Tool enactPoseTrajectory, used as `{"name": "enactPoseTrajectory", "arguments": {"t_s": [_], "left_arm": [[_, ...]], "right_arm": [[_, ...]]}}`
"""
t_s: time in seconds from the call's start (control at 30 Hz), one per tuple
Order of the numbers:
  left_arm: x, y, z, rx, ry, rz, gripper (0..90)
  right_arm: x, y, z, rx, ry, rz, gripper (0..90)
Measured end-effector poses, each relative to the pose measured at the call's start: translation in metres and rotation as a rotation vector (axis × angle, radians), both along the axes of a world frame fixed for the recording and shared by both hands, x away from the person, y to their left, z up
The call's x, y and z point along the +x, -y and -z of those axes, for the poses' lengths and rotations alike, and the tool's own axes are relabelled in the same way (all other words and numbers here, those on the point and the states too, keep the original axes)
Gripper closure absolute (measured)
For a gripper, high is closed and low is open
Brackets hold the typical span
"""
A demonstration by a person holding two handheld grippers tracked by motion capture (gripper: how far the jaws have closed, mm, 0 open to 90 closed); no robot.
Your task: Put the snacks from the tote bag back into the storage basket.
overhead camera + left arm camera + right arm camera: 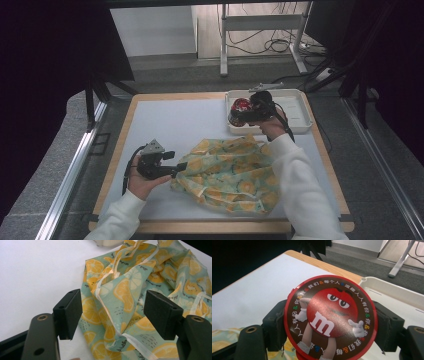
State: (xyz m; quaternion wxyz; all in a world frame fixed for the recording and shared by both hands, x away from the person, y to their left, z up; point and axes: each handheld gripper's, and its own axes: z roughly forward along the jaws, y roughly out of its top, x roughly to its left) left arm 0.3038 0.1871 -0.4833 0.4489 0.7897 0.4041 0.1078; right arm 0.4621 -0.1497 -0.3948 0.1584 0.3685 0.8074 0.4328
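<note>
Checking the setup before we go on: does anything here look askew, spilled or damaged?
Nothing spilled or damaged. The lemon-print bag lies crumpled on the table, drawstrings loose. The right gripper holds the round red candy tin on edge, over the white tray's corner.

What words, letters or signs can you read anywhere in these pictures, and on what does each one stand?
"m": large white letter on the red cartoon candy figure on the round red lid, clamped in the right gripper.
A ring of small Chinese characters with "&" signs runs round that lid's rim; too small to quote surely.
The lemon-print cloth bears no text.
</note>
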Motion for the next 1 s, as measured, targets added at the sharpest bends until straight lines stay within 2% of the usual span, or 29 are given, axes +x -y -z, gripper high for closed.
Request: {"name": "enactPoseTrajectory", "arguments": {"t_s": [0.2, 0.33, 0.67, 1.0], "left_arm": [[0.000, 0.000, 0.000, 0.000, 0.000, -0.001, 31.2], [0.000, 0.000, 0.000, 0.001, -0.002, 0.000, 31.2], [0.000, 0.000, 0.001, 0.002, -0.002, -0.001, 31.1], [0.000, -0.001, 0.001, 0.001, 0.000, -0.003, 31.0]], "right_arm": [[0.012, 0.000, 0.007, -0.008, -0.012, 0.024, 25.7], [0.022, 0.000, 0.017, -0.029, -0.028, 0.045, 25.6], [0.036, -0.002, 0.032, -0.063, -0.052, 0.074, 25.6], [0.048, -0.006, 0.036, -0.075, -0.054, 0.090, 25.6]]}}
